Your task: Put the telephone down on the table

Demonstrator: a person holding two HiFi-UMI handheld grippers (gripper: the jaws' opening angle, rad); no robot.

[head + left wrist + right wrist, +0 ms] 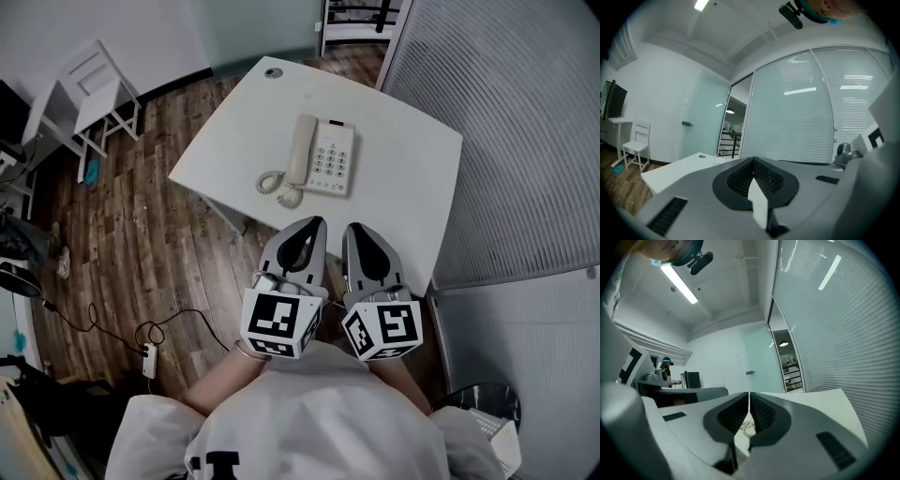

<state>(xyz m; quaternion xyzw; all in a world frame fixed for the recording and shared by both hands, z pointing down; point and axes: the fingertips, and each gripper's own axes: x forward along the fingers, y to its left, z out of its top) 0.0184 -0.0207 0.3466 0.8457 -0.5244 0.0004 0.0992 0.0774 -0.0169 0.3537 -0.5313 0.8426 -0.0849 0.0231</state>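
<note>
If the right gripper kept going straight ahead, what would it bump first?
Probably nothing nearby: the right gripper points level across the white table, seemingly passing above the coiled cord of the telephone, though height is unclear.

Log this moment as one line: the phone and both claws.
telephone: on table, handset on cradle | left claw: shut, empty | right claw: shut, empty | both clear of telephone

Telephone point(322, 156) — cream corded desk set, keypad facing up — lies flat near the middle of the white table point(403, 169), slightly skewed to its edges. Handset point(302, 150) sits in its cradle on the side toward the table's left edge. Coiled cord point(278, 187) is bunched on the tabletop at the set's near corner.
</note>
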